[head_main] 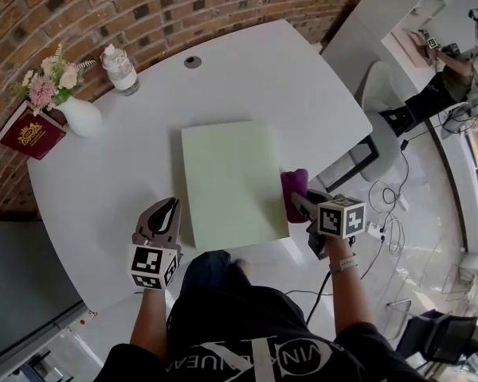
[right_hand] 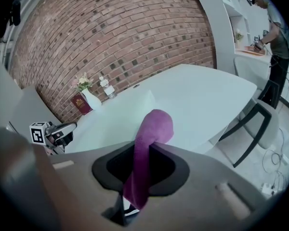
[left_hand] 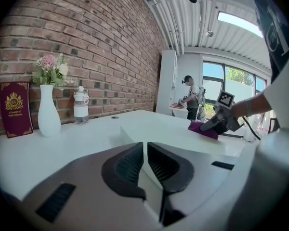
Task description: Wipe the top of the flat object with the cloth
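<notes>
We hold the left gripper [left_hand: 145, 150] low over the white table [head_main: 303, 94], just beside the near left corner of the flat object [head_main: 231, 181], a pale green board. Its jaws are drawn almost together with nothing between them. Our right gripper [right_hand: 135, 186] is clamped on the purple cloth [right_hand: 154, 124], which runs up between the jaws and folds over in front of them. From the head view, the cloth sits at the board's right edge, towards its near corner, partly over the table.

Further back on the left stands a white vase [head_main: 81, 116] holding a small bunch of pink and cream flowers [head_main: 52, 78]. A dark red book [head_main: 30, 130] leans just beside it. A clear bottle [head_main: 119, 70] with a white cap stands near the vase. We cannot tell what is in it.

The table top is rounded and glossy, with a small round port [head_main: 193, 61] near its far edge. A brick wall [head_main: 143, 6] curves behind it. To the right are a chair [head_main: 374, 126], loose cables [head_main: 386, 205] on the floor and, farthest off, a person [head_main: 462, 62] at a counter.
</notes>
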`<state>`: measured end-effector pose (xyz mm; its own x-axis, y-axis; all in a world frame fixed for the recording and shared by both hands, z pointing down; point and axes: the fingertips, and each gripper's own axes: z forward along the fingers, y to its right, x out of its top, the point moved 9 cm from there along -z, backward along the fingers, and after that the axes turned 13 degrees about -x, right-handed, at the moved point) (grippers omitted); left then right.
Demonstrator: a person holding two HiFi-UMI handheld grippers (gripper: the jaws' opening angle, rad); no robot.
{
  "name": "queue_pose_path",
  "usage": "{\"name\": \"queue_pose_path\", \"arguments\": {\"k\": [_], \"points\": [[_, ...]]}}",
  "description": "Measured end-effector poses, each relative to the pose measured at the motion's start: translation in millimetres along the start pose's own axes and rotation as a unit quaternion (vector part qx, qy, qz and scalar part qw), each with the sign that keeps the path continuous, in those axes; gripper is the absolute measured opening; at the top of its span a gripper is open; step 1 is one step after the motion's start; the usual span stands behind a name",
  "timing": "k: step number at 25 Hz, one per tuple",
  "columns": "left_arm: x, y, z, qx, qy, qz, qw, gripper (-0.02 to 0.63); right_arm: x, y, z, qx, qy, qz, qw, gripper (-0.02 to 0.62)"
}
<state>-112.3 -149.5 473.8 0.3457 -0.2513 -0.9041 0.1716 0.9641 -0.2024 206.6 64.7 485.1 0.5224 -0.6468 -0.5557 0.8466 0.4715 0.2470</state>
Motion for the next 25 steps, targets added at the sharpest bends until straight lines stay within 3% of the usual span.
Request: {"name": "queue_pose_path", "arguments": {"k": [3, 12, 16, 25], "points": [[3, -9, 4, -0.006, -0.012, 0.018, 0.9997, 0.03, 24, 1, 13, -0.006, 0.0, -0.013, 1.0, 0.063], [11, -36, 10, -0.019, -0.011, 0.013, 0.9997, 0.031, 100, 4, 61, 0.002, 0.004, -0.034, 0.999, 0.063], [11, -39, 11, 0.003, -0.011, -0.008, 0.9999, 0.031, 130, 10, 78, 0.022, 0.0, -0.047, 0.999, 0.063], [21, -53, 8, 0.102, 0.017, -0.074, 0.9918, 0.031, 200, 14, 121, 0.085, -0.036, -0.163, 0.982, 0.063]]}}
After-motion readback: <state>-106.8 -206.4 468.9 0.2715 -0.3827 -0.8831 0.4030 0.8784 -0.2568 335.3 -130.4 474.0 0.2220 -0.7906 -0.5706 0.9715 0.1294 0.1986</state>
